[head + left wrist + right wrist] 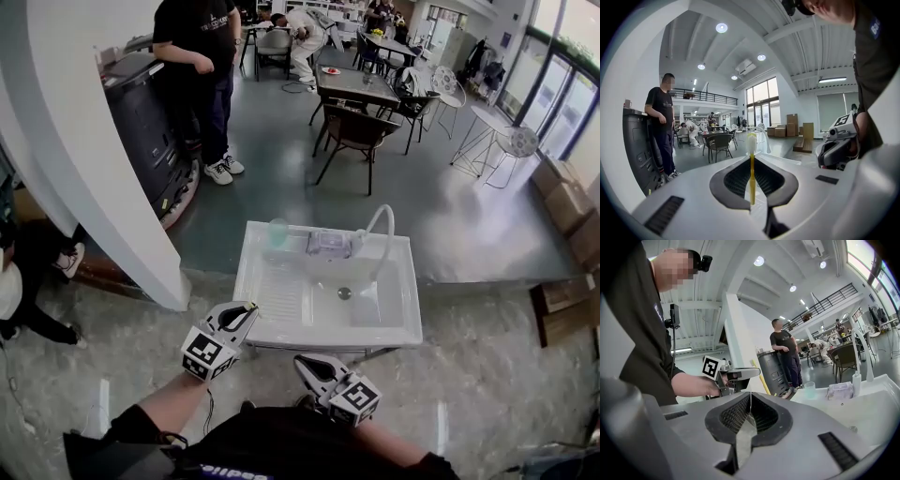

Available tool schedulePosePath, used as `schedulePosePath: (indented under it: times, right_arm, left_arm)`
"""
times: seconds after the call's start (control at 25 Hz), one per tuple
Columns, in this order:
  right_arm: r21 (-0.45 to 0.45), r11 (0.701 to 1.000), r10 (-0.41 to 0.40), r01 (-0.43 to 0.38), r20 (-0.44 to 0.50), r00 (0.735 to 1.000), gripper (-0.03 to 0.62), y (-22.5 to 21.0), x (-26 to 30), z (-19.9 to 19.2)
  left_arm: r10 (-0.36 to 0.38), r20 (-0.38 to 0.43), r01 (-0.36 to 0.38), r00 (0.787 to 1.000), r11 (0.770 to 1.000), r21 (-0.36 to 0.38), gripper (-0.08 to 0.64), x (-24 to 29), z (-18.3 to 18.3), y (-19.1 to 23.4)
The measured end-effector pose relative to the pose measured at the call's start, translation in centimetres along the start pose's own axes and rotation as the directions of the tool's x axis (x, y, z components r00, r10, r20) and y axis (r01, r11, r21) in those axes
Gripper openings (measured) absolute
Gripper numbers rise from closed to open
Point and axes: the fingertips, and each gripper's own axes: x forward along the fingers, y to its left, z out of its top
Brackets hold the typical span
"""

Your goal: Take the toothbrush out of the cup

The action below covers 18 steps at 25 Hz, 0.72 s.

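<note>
A yellow toothbrush (751, 178) with a white bristle head stands upright between the jaws of my left gripper (751, 158), which is shut on its handle. In the head view the left gripper (249, 307) hovers at the front left corner of the white sink (281, 323). The pale green cup (277, 232) stands on the sink's back left ledge, well apart from the brush. The right gripper view shows the same cup (810, 390) and the toothbrush (762, 379) sticking out of the left gripper (740, 374). My right gripper (751, 395) is shut and empty, below the sink's front edge (302, 362).
A white hose faucet (382, 228) arches over the basin, and a clear box (328, 244) sits on the back ledge. A white pillar (103, 187) rises at the left. A person in black (202, 66) stands by a dark machine (141, 122). Chairs and tables (361, 103) stand beyond.
</note>
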Motion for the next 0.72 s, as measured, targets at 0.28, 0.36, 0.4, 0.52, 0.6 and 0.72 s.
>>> schedulePosePath:
  times: [0.28,0.36,0.4,0.52,0.6,0.72]
  right_arm:
    - [-0.009,1.0,0.008,-0.008,0.002,1.0,0.012,0.7,-0.1,-0.1]
    - [-0.008,1.0,0.007,-0.007,0.0,1.0,0.012,0.8,-0.1,-0.2]
    - [-0.009,1.0,0.007,-0.007,0.011,1.0,0.012,0.7,-0.1,-0.4]
    - [-0.004,1.0,0.004,-0.003,0.02,1.0,0.012,0.6,-0.3,-0.7]
    - [-0.003,1.0,-0.001,0.001,0.007,1.0,0.012,0.8,-0.5,-0.5]
    - [-0.019,1.0,-0.004,0.004,0.014,1.0,0.012,1.1,-0.8,-0.2]
  left_arm:
    - [-0.02,0.037,0.02,0.999,1.0,-0.007,0.029,-2.0,0.2,-2.8]
    - [-0.018,0.047,0.019,0.999,1.0,-0.014,0.029,-2.7,0.2,-3.2]
    - [-0.015,0.051,0.016,0.999,1.0,-0.023,0.029,-3.0,0.2,-3.4]
    - [-0.005,0.055,0.007,0.998,0.999,-0.05,0.029,-4.0,-0.2,-3.9]
    - [-0.004,0.051,0.006,0.999,0.999,-0.049,0.029,-4.6,-0.4,-4.5]
    - [-0.015,0.042,0.016,0.999,1.0,-0.016,0.029,-5.3,-0.9,-5.7]
